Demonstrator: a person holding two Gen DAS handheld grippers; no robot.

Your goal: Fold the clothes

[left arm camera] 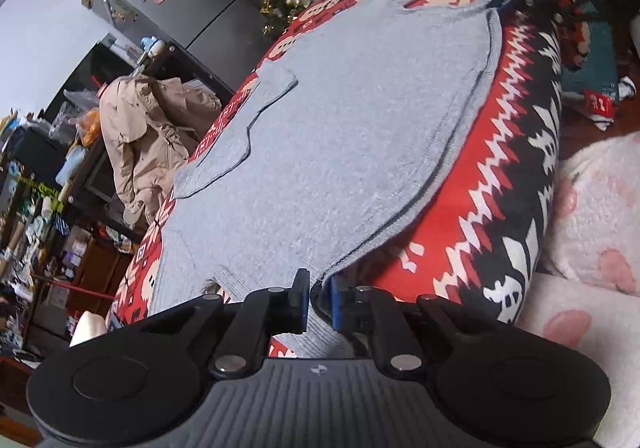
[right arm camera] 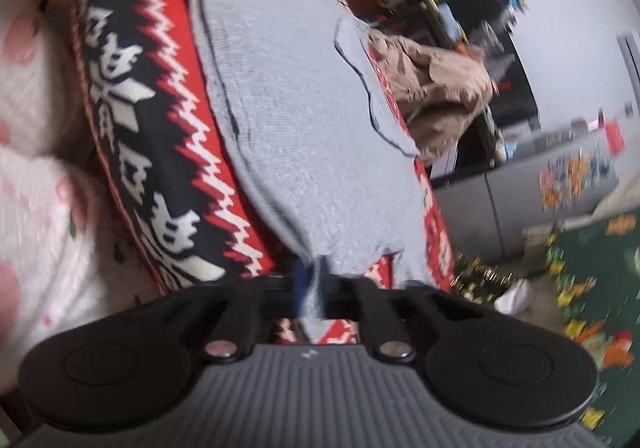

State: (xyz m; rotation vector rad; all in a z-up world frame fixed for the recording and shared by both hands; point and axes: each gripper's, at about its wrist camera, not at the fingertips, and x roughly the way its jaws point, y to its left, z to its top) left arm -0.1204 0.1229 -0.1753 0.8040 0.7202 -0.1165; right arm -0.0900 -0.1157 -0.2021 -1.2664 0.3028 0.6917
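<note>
A red patterned blanket (left arm camera: 500,151) carries the flat grey garment (left arm camera: 340,135), whose near corner the left gripper (left arm camera: 320,302) pinches. In the blurred right view, the right gripper (right arm camera: 316,290) pinches another grey corner.

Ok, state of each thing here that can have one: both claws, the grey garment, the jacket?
left claw: shut on the grey garment's near edge.
right claw: shut on the grey garment's edge, view blurred.
grey garment: spread flat on the patterned blanket, one side already folded over.
beige jacket: draped in a heap beside the bed, unfolded.
</note>
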